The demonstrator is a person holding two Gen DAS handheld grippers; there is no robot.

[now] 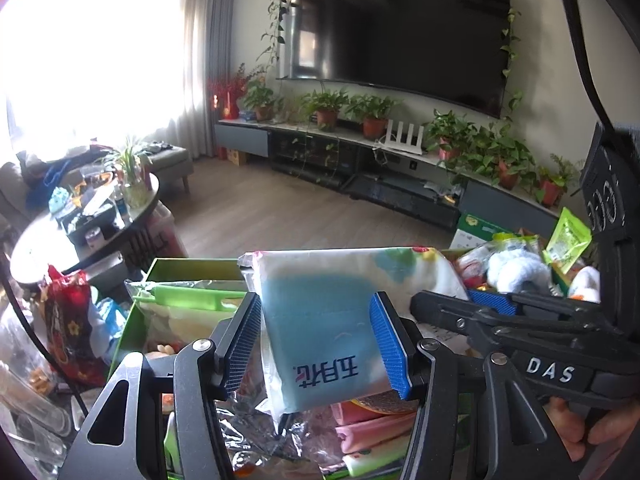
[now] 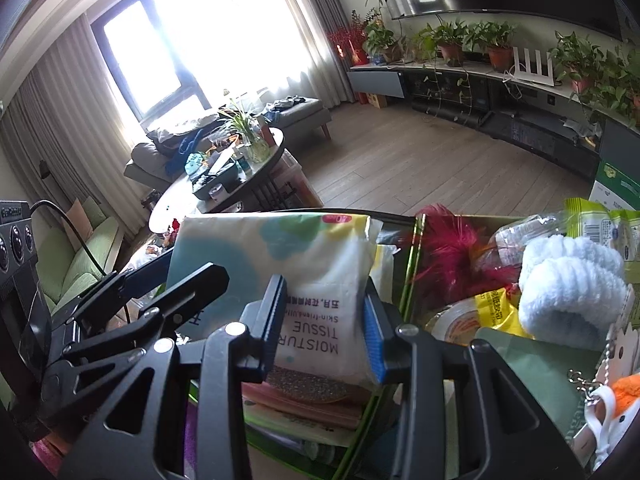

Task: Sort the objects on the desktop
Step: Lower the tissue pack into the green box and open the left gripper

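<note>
A soft pack of moist tissues (image 1: 320, 316), blue and white with coloured blobs, is held up between both grippers. My left gripper (image 1: 316, 344) is shut on its blue end, the blue pads pressing its sides. My right gripper (image 2: 326, 328) is shut on the white end (image 2: 320, 280) printed "MOISTURE TISSUE". In the left wrist view the right gripper (image 1: 480, 308) reaches in from the right; in the right wrist view the left gripper (image 2: 160, 280) comes in from the left. Under the pack lies a green box (image 1: 180, 268) of packets, pink and silver wrappers among them.
A second box to the right holds white fluffy cloths (image 2: 568, 280), a red feather toy (image 2: 452, 248), yellow tape packaging (image 2: 496, 308) and green snack bags (image 1: 568, 240). A red snack bag (image 1: 68, 320) stands at the left. Beyond are a cluttered round table (image 2: 224, 176) and wooden floor.
</note>
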